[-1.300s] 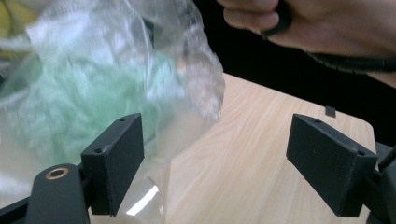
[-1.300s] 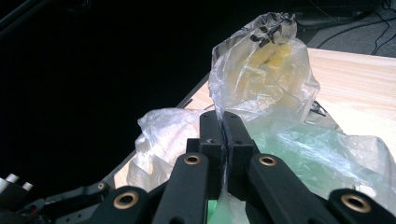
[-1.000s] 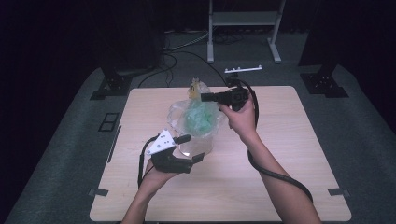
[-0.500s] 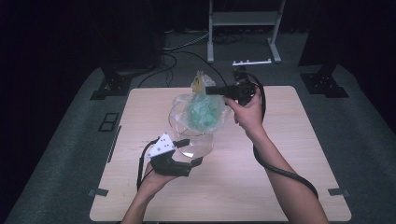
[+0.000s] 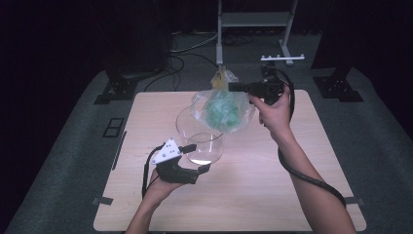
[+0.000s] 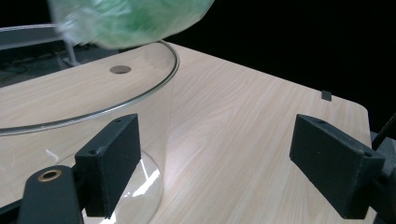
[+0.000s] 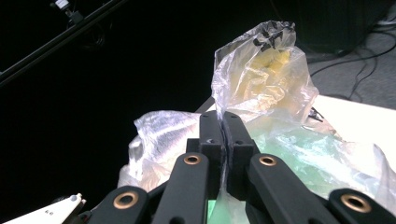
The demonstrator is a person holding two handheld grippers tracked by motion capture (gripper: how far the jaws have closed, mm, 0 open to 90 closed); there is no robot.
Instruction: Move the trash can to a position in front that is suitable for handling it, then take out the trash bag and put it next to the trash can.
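A clear plastic bag (image 5: 224, 109) with green stuff inside and a yellowish knotted top hangs above the far rim of a wide glass container (image 5: 214, 146). My right gripper (image 5: 232, 87) is shut on the bag's neck; in the right gripper view the jaws (image 7: 223, 123) pinch the film just below the yellow top of the bag (image 7: 261, 79). My left gripper (image 5: 199, 157) is open at the container's near left side. In the left gripper view one jaw stands by the glass wall (image 6: 154, 93) and the other over bare table, with the bag (image 6: 130, 18) above.
The glass stands mid-left on a light wooden table (image 5: 316, 146) with free room at right and front. A dark round spot (image 6: 120, 69) marks the tabletop. Behind the table are a white stand (image 5: 253, 19), cables and dark floor.
The right gripper has lifted the bag up and toward the far right, out of the glass container. The left gripper has stayed by the glass.
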